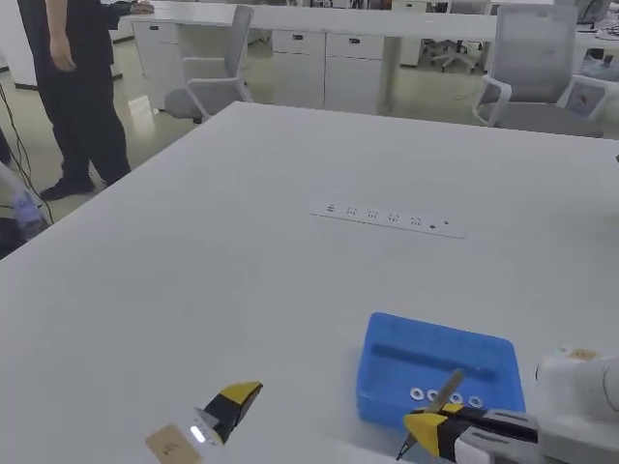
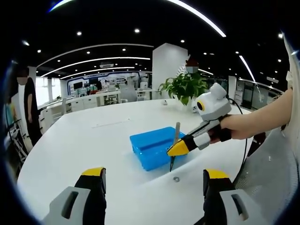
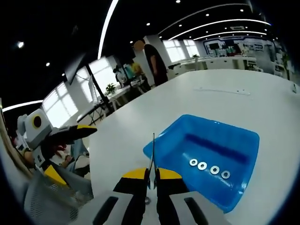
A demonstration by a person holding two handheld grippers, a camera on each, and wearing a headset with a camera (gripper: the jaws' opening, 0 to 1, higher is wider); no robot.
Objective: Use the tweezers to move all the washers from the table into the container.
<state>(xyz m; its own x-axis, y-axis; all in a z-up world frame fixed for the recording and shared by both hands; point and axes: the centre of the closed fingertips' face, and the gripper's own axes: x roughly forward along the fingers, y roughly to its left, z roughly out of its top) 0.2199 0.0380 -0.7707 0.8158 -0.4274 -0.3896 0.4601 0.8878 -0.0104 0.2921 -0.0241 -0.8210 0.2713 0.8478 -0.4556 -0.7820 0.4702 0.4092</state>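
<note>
"Four washers [image 1: 417,393] entered for the container [image 1: 387,329]?" asked the clerk.

"Four: small, flat, silver rings, side by side in one row on its floor. Item: container, blue, shallow, rectangular, standing on the white worktop [image 1: 242,242]."

"Any stock outside it?"

"One further washer [image 2: 176,179], same pattern, lay flat on the worktop just beside the container's near wall, as seen from the left gripper view."

"Position against the jaws?"

"Right gripper [image 3: 152,173]: jaws were pinched together on the tweezers [image 3: 153,154], a thin metal pair. In the left gripper view their lower tip pointed down just above the loose washer; I couldn't tell whether it touched. The row of four lay ahead and to the right of those jaws in the right gripper view."

"And the other?"

"Left gripper [image 2: 154,173]: jaws stood wide apart, holding nothing, well short of the loose washer, which lay ahead between them."
</note>
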